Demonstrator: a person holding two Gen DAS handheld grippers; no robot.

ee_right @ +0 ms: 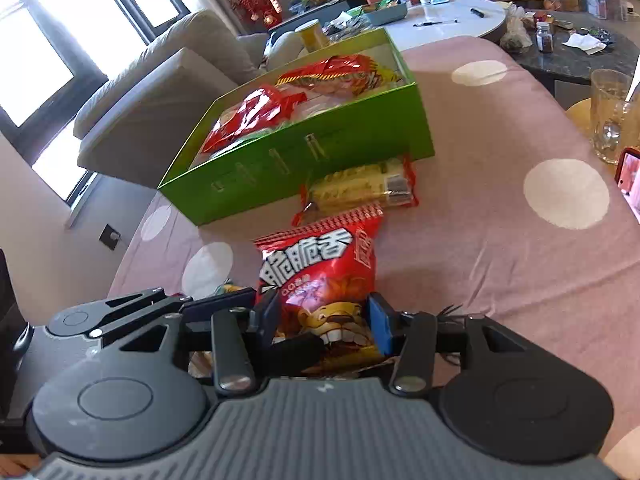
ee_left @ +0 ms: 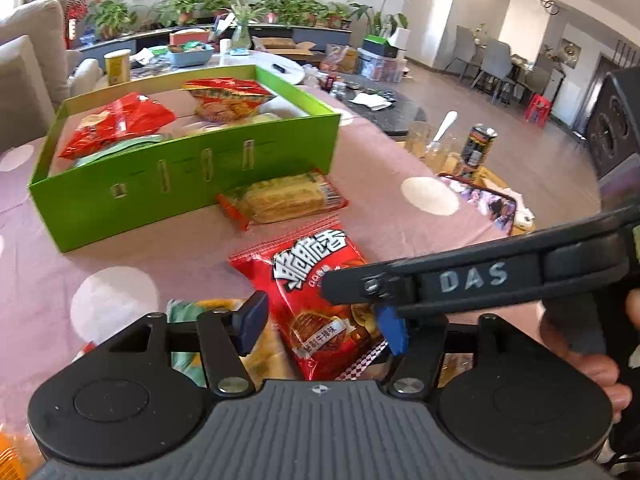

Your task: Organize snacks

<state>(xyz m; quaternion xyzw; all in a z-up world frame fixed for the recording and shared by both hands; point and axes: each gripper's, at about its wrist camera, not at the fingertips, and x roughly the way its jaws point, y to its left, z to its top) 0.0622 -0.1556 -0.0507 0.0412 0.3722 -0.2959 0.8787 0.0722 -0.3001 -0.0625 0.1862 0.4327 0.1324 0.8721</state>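
Observation:
A green box (ee_left: 188, 190) (ee_right: 304, 168) on the pink tablecloth holds several snack bags. A yellow cracker pack (ee_left: 286, 200) (ee_right: 360, 192) lies just in front of it. A red lion snack bag (ee_left: 316, 292) (ee_right: 320, 276) lies nearer. My right gripper (ee_right: 322, 324) has its pads on both sides of the red bag's lower end; it also shows in the left wrist view (ee_left: 352, 288) lying across that bag. My left gripper (ee_left: 324, 324) is open above the bag's lower end. A green-yellow snack (ee_left: 188, 320) lies under its left finger.
A phone (ee_left: 486, 200) (ee_right: 630, 176), a dark can (ee_left: 478, 146) and a glass (ee_right: 612, 116) with a spoon (ee_left: 444, 126) stand at the table's right. A beige sofa (ee_right: 168, 80) is left of the table. A cluttered coffee table (ee_right: 452, 16) lies beyond.

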